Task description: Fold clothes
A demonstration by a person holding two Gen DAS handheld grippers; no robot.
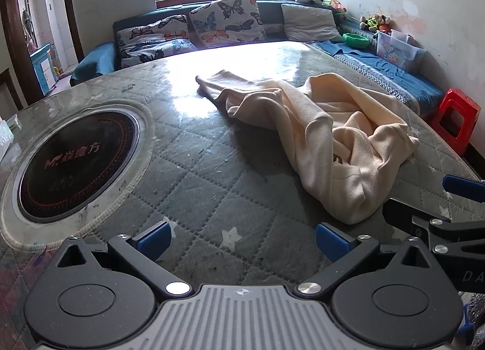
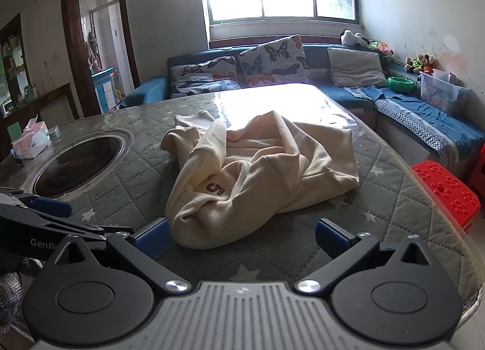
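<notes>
A cream garment [image 1: 327, 134] lies crumpled on the quilted table cover [image 1: 194, 174], with one sleeve stretched toward the far left. In the right wrist view the same garment [image 2: 260, 174] shows a dark printed mark on its front. My left gripper [image 1: 242, 240] is open over bare cover, to the left of the garment's near end. My right gripper [image 2: 241, 236] is open too, its left fingertip close to the garment's near edge, nothing between the pads. Each gripper shows at the edge of the other's view: the right gripper [image 1: 424, 201], the left gripper [image 2: 45, 213].
A round black induction hob [image 1: 75, 162] is set into the table at the left. A tissue pack [image 2: 30, 140] sits beyond it. Red plastic stools [image 2: 445, 195] stand by the table's right edge. A blue sofa [image 1: 394, 77] with butterfly cushions wraps the far side.
</notes>
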